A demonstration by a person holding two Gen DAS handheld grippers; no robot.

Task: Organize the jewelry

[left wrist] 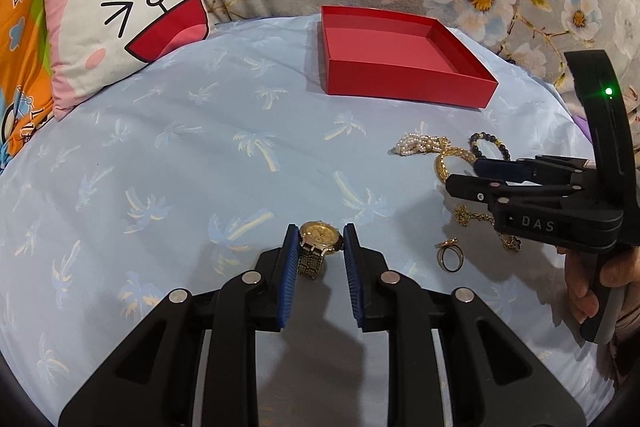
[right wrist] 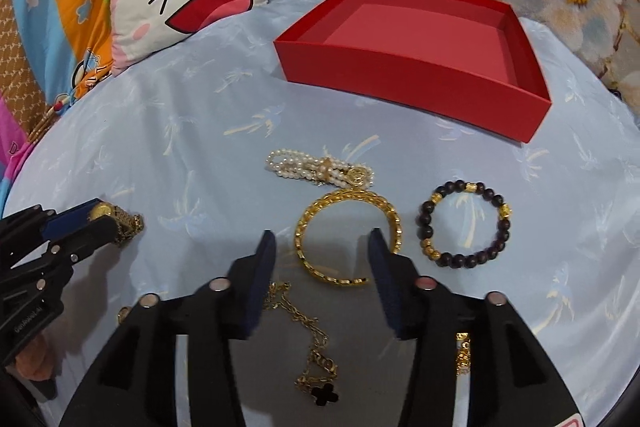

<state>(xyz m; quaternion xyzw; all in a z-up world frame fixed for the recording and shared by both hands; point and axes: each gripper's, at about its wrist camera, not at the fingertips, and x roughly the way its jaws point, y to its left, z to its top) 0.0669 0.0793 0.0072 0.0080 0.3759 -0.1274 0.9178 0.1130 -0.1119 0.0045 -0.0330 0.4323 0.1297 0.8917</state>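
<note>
Right gripper (right wrist: 322, 247) hiding gold bangle's (right wrist: 308, 227) lower rim, ring (right wrist: 122, 315) half hidden

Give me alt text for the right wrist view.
The right gripper hovers with jaws apart over a gold bangle on a light blue sheet. Pearl bracelet, dark bead bracelet and gold chain lie around; an empty red box sits beyond.

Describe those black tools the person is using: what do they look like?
Both are black plastic. The left gripper has bright blue ribbed fingers on silver-riveted linkages. The right gripper has dark navy fingers, white "DAS" lettering and a green light.
</note>
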